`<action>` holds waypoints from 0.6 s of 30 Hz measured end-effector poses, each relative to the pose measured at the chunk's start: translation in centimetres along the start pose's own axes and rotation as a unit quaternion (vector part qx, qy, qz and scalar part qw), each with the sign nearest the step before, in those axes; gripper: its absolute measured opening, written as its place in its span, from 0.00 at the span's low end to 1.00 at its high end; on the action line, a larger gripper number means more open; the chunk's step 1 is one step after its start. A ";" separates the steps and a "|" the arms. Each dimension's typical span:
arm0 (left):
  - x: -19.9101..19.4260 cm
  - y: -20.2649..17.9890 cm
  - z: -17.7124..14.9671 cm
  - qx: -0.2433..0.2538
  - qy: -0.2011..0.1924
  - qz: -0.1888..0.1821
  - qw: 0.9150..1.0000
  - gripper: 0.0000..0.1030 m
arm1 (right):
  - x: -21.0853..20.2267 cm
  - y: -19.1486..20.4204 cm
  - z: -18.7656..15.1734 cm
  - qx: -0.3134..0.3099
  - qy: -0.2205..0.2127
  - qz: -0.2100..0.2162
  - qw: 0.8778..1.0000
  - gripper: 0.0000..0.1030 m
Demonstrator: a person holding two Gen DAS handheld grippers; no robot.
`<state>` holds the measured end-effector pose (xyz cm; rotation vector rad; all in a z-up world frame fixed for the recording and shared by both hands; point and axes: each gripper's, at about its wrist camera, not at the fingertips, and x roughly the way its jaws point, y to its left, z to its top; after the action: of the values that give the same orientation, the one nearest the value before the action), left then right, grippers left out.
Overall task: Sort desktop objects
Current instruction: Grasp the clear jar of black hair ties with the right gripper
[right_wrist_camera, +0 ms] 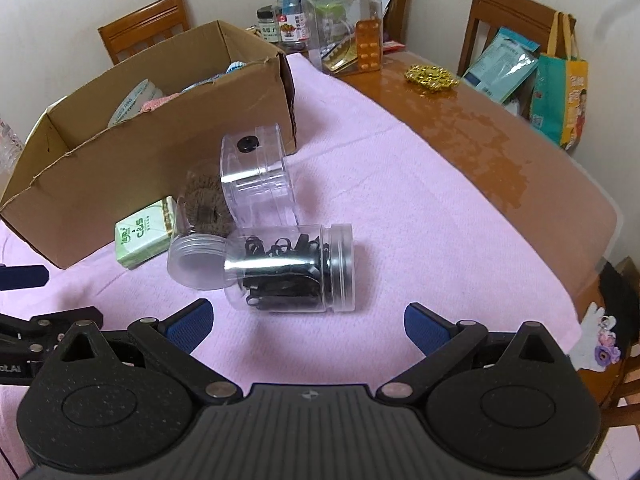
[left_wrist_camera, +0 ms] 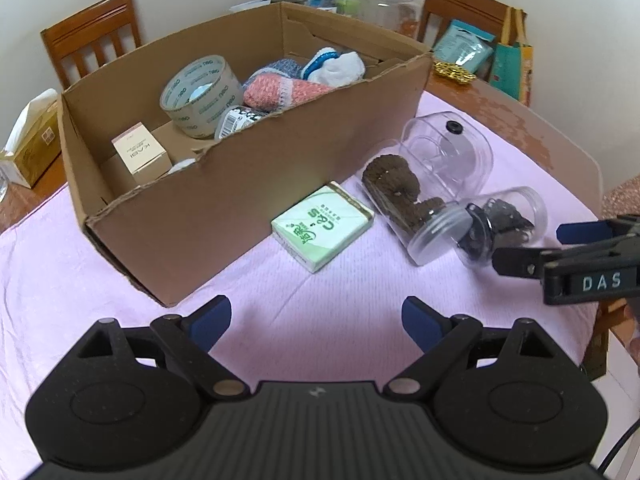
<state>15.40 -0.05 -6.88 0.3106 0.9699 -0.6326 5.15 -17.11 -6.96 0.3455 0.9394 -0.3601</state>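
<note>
Three clear jars [right_wrist_camera: 288,268] lie beside a filled cardboard box [left_wrist_camera: 224,200].

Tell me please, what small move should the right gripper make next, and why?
Probably ease the right gripper forward and down around the jar of black clips. Its jaws are open and empty, and that jar lies on its side directly ahead, outside the cardboard box.

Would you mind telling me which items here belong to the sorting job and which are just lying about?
For the job: cardboard box, tissue pack, jar of brown items, jar of black clips, empty clear container.

Lying about: large black-lidded jar, gold trinket, shopping bag.
</note>
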 end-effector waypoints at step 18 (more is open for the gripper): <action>1.9 -0.8 1.1 -0.060 0.009 0.023 0.998 0.90 | 1.7 -2.1 0.9 -0.010 -0.006 -0.007 1.000 1.00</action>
<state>16.43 -1.88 -7.84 0.2317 1.0103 -0.5280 5.77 -19.58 -8.15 0.3186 0.9333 -0.3654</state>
